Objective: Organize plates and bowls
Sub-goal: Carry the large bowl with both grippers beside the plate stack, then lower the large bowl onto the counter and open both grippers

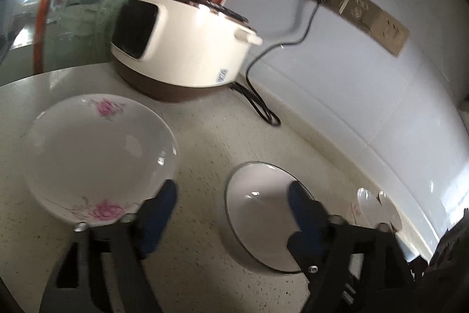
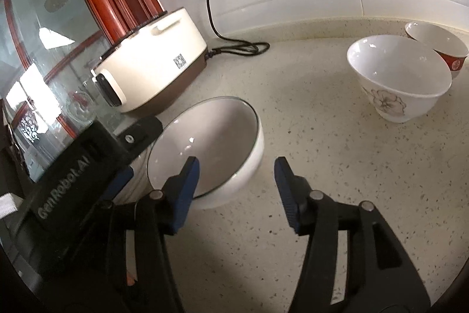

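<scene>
**Both hand-held grippers released beside plate and bowl**

Left hand-held gripper [image 1: 233,191]: jaws spread wide, nothing clamped. Its left fingertip [image 1: 168,189] sits at the near-right rim of the rose-print plate [image 1: 99,163]; contact unclear because of blur. The plate lies flat on the speckled tabletop [image 1: 211,137], ahead-left of this gripper. Its right fingertip overlaps the white bowl with dark rim [image 1: 258,184], which stands ahead-right; no pinch on the wall is visible. Bare tabletop shows between the two fingers.

Right hand-held gripper [image 2: 236,166]: jaws apart, empty. Its left fingertip [image 2: 190,169] lies over the near rim of the same white bowl with dark rim [image 2: 211,137]; the right finger is clear of the bowl, over bare tabletop. So the bowl is ahead-left of this gripper, partly in front of its left finger, not between the pads. The left hand-held gripper's body, with white lettering, is at the bowl's left side in this view.

Flower-print bowl [image 2: 398,78] stands upright far ahead-right of the right gripper, with a red-patterned bowl [image 2: 436,46] just behind it, close to or touching it.

Rice cooker [image 1: 181,49] sits at the back of the tabletop, beyond plate and bowl, its black cord [image 1: 263,107] running up to a wall socket strip [image 1: 363,13].
</scene>
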Demonstrator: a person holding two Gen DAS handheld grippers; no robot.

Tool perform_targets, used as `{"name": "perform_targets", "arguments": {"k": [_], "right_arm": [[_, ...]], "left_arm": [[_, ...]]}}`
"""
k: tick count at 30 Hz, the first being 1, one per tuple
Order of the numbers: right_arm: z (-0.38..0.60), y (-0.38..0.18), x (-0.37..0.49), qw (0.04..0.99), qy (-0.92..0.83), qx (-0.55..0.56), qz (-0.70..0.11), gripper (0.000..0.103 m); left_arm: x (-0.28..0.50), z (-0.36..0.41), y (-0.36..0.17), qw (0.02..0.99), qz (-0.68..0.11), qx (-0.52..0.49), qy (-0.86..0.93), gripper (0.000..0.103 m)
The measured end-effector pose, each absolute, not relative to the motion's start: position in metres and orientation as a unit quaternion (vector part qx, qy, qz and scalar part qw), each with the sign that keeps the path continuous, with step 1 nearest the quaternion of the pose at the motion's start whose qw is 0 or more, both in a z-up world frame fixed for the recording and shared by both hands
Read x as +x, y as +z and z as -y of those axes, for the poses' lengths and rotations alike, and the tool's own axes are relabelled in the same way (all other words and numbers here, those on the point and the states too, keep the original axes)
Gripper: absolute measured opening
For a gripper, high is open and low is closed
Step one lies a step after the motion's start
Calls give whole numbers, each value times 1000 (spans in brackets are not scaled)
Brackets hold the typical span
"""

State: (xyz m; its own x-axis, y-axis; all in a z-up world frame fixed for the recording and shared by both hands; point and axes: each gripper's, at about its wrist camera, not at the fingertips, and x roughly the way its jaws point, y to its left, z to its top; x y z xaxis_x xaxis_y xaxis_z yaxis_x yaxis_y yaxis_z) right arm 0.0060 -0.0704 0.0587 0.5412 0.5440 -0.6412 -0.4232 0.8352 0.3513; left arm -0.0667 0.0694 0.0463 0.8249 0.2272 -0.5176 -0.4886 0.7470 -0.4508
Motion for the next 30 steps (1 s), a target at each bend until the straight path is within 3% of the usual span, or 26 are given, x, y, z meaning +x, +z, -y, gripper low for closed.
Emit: {"name": "perform_targets", "arguments": {"k": [14, 30], "right_arm": [[65, 65, -1, 887, 269, 41, -372, 72], [66, 74, -13, 897, 272, 12, -349, 78]], "left_arm": [[-68, -72, 47, 907, -216, -300, 203, 85], [-76, -66, 55, 917, -193, -278, 211, 86]]}}
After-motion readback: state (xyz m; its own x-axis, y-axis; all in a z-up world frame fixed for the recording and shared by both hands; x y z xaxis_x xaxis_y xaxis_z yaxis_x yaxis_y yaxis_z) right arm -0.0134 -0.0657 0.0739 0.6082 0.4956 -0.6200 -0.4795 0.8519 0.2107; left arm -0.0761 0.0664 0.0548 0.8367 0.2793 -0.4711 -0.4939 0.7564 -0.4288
